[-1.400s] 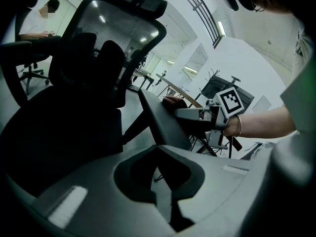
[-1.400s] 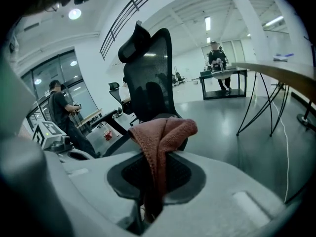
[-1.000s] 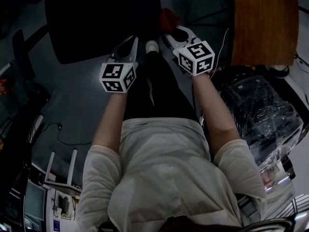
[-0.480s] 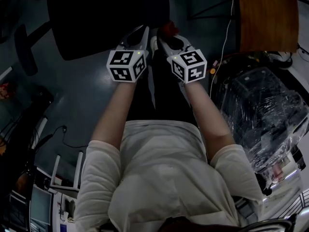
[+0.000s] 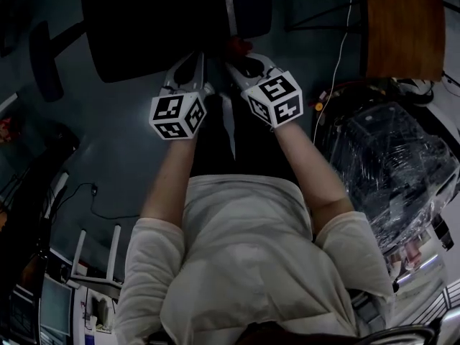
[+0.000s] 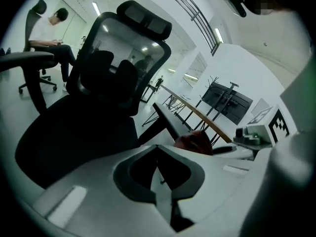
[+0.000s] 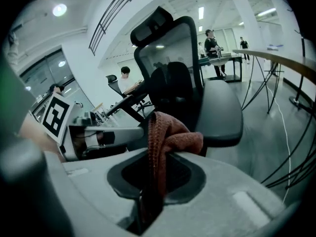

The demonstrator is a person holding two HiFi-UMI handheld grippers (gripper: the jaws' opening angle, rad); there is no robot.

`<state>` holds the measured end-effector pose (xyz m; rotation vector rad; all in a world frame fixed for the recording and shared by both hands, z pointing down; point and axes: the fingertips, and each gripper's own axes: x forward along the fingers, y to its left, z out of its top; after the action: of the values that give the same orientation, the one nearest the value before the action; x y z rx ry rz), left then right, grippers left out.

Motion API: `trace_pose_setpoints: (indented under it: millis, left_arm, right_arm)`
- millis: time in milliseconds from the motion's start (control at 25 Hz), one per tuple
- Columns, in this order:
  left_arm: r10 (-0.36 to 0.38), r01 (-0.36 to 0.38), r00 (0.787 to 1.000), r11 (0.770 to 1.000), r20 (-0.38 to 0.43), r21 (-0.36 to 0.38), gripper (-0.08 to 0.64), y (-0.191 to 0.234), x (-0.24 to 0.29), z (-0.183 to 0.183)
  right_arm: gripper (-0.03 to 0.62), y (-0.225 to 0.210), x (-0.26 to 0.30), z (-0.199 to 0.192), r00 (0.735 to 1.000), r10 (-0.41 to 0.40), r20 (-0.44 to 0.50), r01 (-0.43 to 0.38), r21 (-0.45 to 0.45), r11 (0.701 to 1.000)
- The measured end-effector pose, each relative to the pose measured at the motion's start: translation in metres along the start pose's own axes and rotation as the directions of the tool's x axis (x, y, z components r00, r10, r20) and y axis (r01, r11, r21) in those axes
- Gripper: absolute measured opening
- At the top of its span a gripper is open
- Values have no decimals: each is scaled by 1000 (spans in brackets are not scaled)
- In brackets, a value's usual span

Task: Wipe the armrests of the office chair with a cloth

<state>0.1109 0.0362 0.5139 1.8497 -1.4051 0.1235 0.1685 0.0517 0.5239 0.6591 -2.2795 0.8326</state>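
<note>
Over the last second we had carried both tools forward to the office chair [image 5: 154, 27]. They had started spread apart, drawn almost together half a second before, and now stood just beside each other at the front edge of its seat, with the chair filling more of the head view than it had. The left tool [image 5: 198, 63] was closed on nothing, its jaws pressed flat together in the left gripper view. The right tool [image 5: 241, 56] was clamped on the reddish-brown cloth [image 7: 168, 132], a fold of which stood up out of the jaws. The cloth hung just beside the nearer armrest [image 6: 167, 115], though we could not tell whether it touched the pad. We judged that the approach was nearly done and the wiping itself not yet begun, since the cloth sat bunched in the jaws and did not lie spread on the pad. The farther armrest [image 5: 43, 60] lay well apart, at the opposite side of the seat, so it would need a separate reach. Counting, we found one office chair in hand with two armrests, one cloth, and two tools, only one of them loaded. Beyond those there were one wooden desk [image 5: 399, 27] at the head view's top right corner and one seated person [image 6: 49, 31] far behind the chair.
</note>
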Motion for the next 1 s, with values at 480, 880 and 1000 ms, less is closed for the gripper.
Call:
trace_pose_setpoints:
  millis: [480,880,1000]
  left_arm:
    - [9,-9,998,1000,55,1,6,-15,15,54]
    - [87,-76,992,990,95,-116,8,-1,50,80]
    - [109,-96,990,986,88,-135,8,6,64,83]
  right_arm:
    - [46,-75,6,184,990,-37,134,78,-316,945]
    - [46,-152,64,258,994,-64,86,98,-499,861]
    - [46,-157,87,254,1000,-22,19,28,-521,853]
